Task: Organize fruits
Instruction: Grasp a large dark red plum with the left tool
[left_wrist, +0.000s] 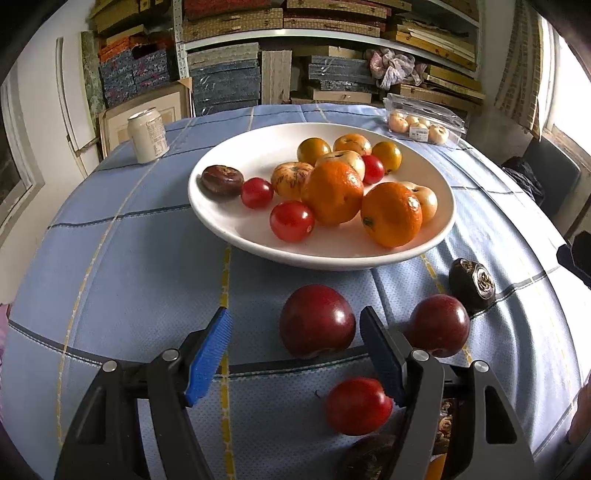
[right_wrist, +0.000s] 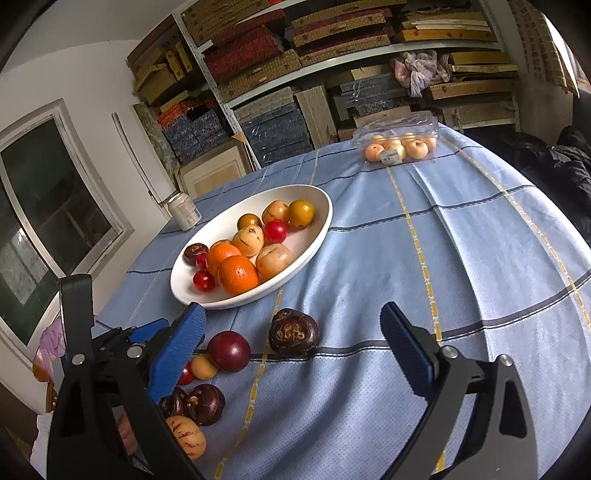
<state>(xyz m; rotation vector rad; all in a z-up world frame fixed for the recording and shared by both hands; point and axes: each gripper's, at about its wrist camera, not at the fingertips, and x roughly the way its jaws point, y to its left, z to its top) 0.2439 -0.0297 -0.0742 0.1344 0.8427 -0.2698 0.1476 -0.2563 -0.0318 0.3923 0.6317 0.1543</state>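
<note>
A white plate (left_wrist: 221, 218) holds two oranges (left_wrist: 332, 192), cherry tomatoes (left_wrist: 291, 220), yellow fruits and one dark brown fruit. In front of it, on the blue cloth, lies a dark red plum (left_wrist: 316, 321). My left gripper (left_wrist: 294, 317) is open, with the plum between its fingertips, closer to the right pad and untouched. A second plum (left_wrist: 439, 325) and a red fruit (left_wrist: 356, 406) lie to the right of that pad. My right gripper (right_wrist: 291, 310) is wide open, with a dark brown fruit (right_wrist: 293, 332) on the cloth just beyond its fingertips.
A pale can (left_wrist: 147, 136) stands at the far left of the table, and a clear box of small pale fruits (right_wrist: 397, 144) at the far right. Several loose fruits (right_wrist: 195, 406) lie near the table's front edge. Stacked shelves rise behind the table.
</note>
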